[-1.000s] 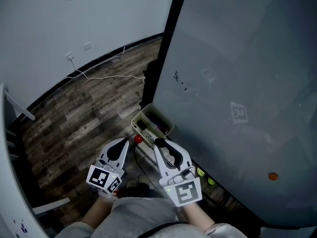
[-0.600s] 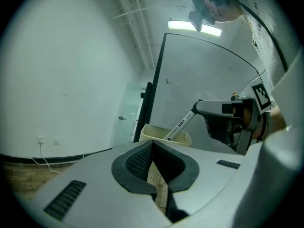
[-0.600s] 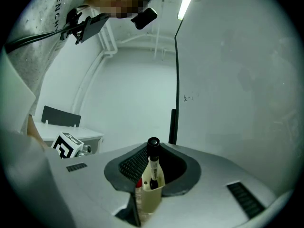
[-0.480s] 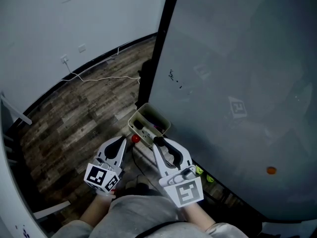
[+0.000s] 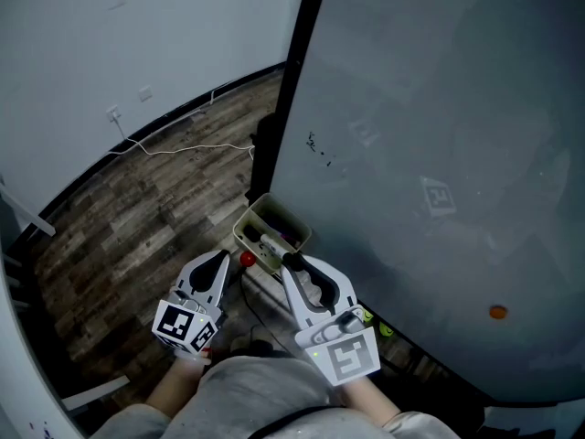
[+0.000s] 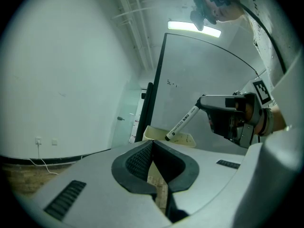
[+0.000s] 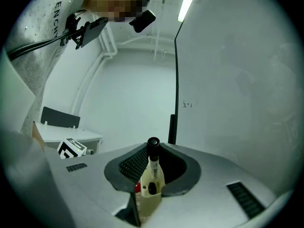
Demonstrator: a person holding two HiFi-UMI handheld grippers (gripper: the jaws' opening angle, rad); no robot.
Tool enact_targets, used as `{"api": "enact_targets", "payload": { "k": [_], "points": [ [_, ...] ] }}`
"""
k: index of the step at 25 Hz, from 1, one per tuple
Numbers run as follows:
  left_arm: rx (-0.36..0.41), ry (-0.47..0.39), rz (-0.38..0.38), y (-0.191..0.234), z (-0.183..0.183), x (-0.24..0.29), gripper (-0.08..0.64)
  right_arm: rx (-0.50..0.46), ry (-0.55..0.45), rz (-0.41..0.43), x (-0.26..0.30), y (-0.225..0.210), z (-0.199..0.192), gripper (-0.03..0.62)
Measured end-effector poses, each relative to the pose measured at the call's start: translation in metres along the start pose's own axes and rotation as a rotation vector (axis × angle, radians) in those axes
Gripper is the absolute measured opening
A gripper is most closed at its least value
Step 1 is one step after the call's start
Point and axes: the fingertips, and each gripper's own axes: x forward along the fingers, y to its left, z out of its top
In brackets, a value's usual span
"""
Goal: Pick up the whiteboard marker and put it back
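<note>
The whiteboard marker point(image 7: 152, 167), white with a black end, is clamped between my right gripper's point(image 7: 152, 161) pads and sticks out ahead of them. From the head view, the right gripper point(image 5: 292, 262) holds the marker point(image 5: 272, 244) with its tip over the beige tray point(image 5: 291, 220) fixed at the whiteboard's point(image 5: 439, 154) lower left corner. In the left gripper view the marker point(image 6: 183, 122) slants down from the right gripper point(image 6: 205, 101) to the tray point(image 6: 189, 139). My left gripper point(image 5: 219, 265) hangs just left of the tray, shut on nothing point(image 6: 152, 145).
A small red object point(image 5: 247, 259) lies between the two gripper tips, near the tray. A black post point(image 5: 267, 149) edges the whiteboard. A white cable point(image 5: 174, 144) crosses the wooden floor point(image 5: 137, 208) along the wall. An orange dot point(image 5: 497, 312) sits on the board's lower right.
The right gripper with the marker has edged a little toward the tray, so the marker's tip now shows over it. The left gripper has hardly moved.
</note>
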Motion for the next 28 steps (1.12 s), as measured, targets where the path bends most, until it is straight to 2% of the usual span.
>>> {"api": "enact_targets", "payload": {
  "k": [28],
  "points": [
    [-0.007,-0.01,0.028,0.005,0.006,-0.001,0.015,0.005,-0.031,0.033,0.013,0.015,0.009,0.078]
  ]
}}
